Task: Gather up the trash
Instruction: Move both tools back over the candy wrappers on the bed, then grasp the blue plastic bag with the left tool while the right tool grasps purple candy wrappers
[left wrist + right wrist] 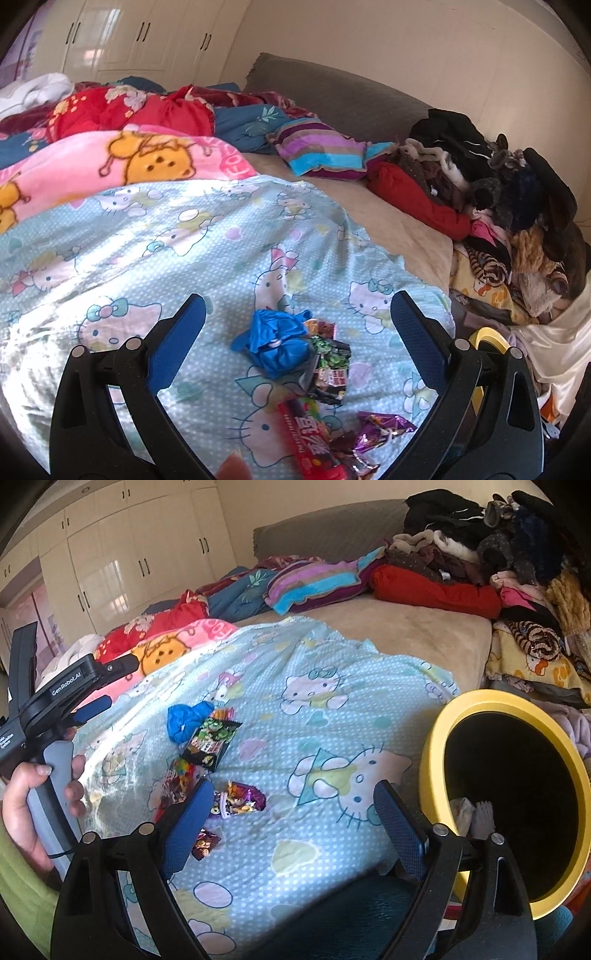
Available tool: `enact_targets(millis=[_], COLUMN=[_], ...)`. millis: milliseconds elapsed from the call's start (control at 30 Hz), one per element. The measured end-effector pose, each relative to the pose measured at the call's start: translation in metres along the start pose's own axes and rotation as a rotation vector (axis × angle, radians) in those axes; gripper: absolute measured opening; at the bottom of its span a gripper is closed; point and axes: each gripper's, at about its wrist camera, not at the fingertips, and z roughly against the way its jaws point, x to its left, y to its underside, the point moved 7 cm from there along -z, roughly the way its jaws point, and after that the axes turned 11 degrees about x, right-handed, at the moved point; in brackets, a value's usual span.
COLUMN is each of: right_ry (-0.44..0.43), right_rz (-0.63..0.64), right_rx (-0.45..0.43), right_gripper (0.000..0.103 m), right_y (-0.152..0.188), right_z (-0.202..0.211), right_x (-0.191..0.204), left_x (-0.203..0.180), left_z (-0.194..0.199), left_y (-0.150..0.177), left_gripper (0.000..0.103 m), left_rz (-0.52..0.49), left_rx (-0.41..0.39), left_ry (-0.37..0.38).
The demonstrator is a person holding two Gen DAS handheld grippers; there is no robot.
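Note:
Trash lies on the light-blue cartoon-cat sheet (155, 236): a crumpled blue bag (277, 343) (188, 718), a black and green snack wrapper (328, 365) (212, 744), a red candy packet (314, 439) (177, 779) and a purple foil wrapper (384, 424) (240, 799). My left gripper (295, 321) hangs open just above the blue bag, which sits between its blue fingers. My right gripper (295, 801) is open over bare sheet, its left finger (192, 823) beside the purple wrapper. In the right wrist view the left gripper (92, 705) shows at the left, held by a hand (29, 801).
A yellow-rimmed bin (461, 709) with white paper inside stands at the bed's right edge. Piled clothes (517, 206) (517, 572) fill the right side. Blankets (110, 147) and a striped pillow (321, 151) lie further back, white wardrobes (129, 554) behind.

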Motion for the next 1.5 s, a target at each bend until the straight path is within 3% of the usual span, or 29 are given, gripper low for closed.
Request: enact_targets(millis=[533, 800, 1033, 1167, 1300, 1367, 1500], right_ry=[-0.031, -0.045, -0.104, -0.158, -0.175, -0.188, -0.208], right_rz=[-0.053, -0.020, -0.045, -0.020, 0.002, -0.005, -0.022], right_rx=[0.112, 0.166, 0.246, 0.251, 0.244, 0.239, 0.210], right_gripper=[0.085, 0.078, 0.067, 0.043, 0.041, 0.039, 0.030], right_y=[0.001, 0.004, 0.008, 0.006, 0.005, 0.004, 0.001], right_z=[-0.051, -0.069, -0.093, -0.097, -0.097, -0.097, -0.091], right_x=[0.009, 0.023, 0.029, 0.039, 0.046, 0.045, 0.040], left_x=[0.024, 0.027, 0.027, 0.031, 0.040, 0.041, 0.042], left_z=[-0.028, -0.039, -0.055, -0.064, -0.076, -0.089, -0.098], left_y=[0.019, 0.026, 0.035, 0.036, 0.032, 0.037, 0.046], left_gripper=[0.092, 0.089, 0.080, 0.078, 0.068, 0.063, 0.035], left_rz=[0.047, 0.049, 0.055, 0.079, 0.137, 0.153, 0.168], left_rx=[0.075, 0.101, 0.144, 0.155, 0.170, 0.229, 0.252], left_ry=[0.008, 0.015, 0.028, 0.035, 0.055, 0.065, 0.079])
